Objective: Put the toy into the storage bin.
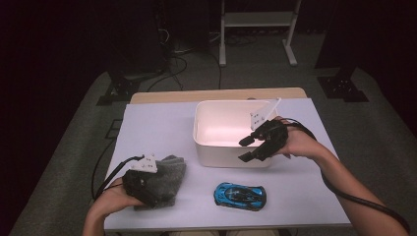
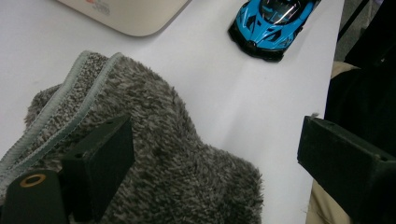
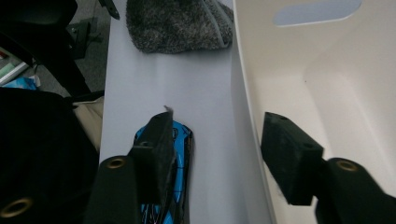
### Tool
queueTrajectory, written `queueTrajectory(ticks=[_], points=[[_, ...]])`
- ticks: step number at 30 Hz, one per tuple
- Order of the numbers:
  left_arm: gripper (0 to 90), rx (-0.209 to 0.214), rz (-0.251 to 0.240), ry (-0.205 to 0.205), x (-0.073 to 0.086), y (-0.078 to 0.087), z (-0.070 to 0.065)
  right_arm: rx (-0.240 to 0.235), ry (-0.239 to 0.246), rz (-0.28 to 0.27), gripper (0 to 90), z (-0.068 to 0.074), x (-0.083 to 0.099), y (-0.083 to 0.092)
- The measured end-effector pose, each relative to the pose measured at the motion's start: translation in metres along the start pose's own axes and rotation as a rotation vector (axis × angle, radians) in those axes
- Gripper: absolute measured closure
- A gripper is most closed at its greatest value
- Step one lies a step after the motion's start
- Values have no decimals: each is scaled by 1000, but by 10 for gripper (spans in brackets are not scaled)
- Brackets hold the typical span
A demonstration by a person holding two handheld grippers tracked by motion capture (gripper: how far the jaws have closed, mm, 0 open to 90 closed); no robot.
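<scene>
fingers apart, straddling bin wall | blue car below | towel beyond

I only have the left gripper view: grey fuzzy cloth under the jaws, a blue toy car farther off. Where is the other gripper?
Observer: The right hand-held gripper hangs at the near wall of the white bin, seen from the high view.
Operator: Is it holding anything?
Observer: No. In the right gripper view its jaws stand apart with nothing between them; one is outside the bin wall, one inside.
Operator: Is there anything in the bin?
Observer: None that shows; the visible floor of the bin is bare in the high view.
Operator: And my left gripper, has it gripped the cloth?
Observer: From above, the left hand-held gripper sits on the cloth, jaws open, not pinching it.
</scene>
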State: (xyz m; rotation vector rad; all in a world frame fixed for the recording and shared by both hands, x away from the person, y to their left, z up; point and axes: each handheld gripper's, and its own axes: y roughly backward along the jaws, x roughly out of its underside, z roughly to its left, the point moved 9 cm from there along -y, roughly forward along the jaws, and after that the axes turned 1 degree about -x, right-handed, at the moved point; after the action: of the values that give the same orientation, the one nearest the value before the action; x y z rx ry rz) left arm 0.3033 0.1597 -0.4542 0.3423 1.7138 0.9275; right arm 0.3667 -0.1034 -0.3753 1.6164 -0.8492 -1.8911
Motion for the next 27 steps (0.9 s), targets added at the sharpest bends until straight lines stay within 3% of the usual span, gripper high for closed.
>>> queueTrajectory(ticks=[4,10,18,27], points=[[103,6,2,1,0,-2,-2,33,4,-19,403,3,1,7],[103,4,5,4,2,-2,-1,17,11,-41,391,15,2,14],[103,-8,7,9,4,0,-2,-1,39,-22,334,36,12,-1],[102,-18,6,5,3,1,-2,-40,39,3,320,57,29,-22]])
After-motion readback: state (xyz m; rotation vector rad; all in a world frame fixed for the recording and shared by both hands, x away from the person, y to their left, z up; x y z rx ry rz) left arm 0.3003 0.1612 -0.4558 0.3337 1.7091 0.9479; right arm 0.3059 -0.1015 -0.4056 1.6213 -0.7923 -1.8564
